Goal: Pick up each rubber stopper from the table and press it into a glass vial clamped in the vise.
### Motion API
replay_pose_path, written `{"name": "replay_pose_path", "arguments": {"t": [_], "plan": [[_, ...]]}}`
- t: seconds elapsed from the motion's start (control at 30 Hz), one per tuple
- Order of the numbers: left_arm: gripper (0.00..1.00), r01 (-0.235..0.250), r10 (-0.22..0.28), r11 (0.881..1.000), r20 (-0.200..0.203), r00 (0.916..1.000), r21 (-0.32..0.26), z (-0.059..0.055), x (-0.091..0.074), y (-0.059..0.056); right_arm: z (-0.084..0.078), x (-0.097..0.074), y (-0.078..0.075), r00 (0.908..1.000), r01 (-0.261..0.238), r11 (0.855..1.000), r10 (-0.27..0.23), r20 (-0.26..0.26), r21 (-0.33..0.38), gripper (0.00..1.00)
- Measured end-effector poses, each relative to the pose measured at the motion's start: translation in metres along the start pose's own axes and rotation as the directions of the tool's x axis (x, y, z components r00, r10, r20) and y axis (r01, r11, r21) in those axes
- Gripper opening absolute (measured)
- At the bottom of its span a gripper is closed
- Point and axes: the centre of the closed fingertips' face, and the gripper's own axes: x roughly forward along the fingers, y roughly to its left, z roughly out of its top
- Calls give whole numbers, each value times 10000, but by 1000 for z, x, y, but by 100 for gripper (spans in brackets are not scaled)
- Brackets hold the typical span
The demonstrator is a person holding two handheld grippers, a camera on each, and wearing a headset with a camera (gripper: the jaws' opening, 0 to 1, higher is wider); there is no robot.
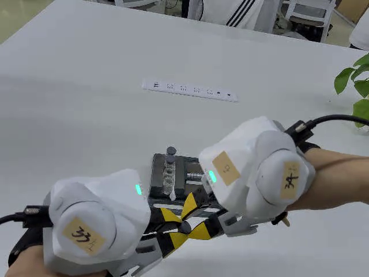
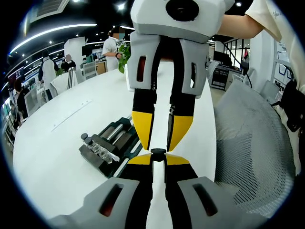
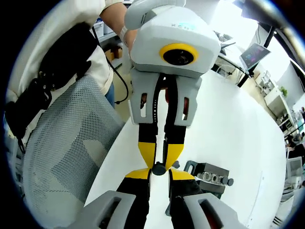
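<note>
One stopper [image 2: 157, 151] — between left gripper [image 2: 158, 158], right gripper [image 3: 159, 173]

You are looking steeply down on the worktop [image 1: 86, 86] from close above the vise [image 1: 173, 176], while your two gripper cameras are pointing at each other almost nose to nose, both also catching that vise alongside.

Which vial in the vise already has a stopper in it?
The vial at the row's far end in the head view: a dark stopper caps it; the nearer vials look clear.
</note>
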Motion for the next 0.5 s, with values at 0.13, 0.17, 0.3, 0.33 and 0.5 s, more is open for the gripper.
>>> {"name": "replay_pose_path", "arguments": {"t": [0.13, 0.17, 0.3, 0.33, 0.5], "plan": [[4, -96, 97, 9999, 136, 9999, -71, 2, -2, 2, 2, -8, -5, 9991, 23, 9986, -45, 420, 521, 13], [4, -180, 184, 9997, 255, 9995, -145, 4, -3, 4, 3, -10, -4, 9983, -75, 9970, 30, 585, 771, 13], [4, -410, 413, 9991, 450, 9981, -76, 7, -6, 11, 1, -11, -5, 9969, -133, 9882, 13, 787, 1524, 13], [4, -468, 471, 9989, 507, 9976, -74, 8, -6, 11, 1, -11, -5, 9958, -181, 9808, 2, 919, 1941, 12], [4, -740, 727, 9972, 743, 9946, 146, 13, -8, 14, 5, -12, -10, 9904, -131, 9619, -252, 1361, 2732, 11]]}}
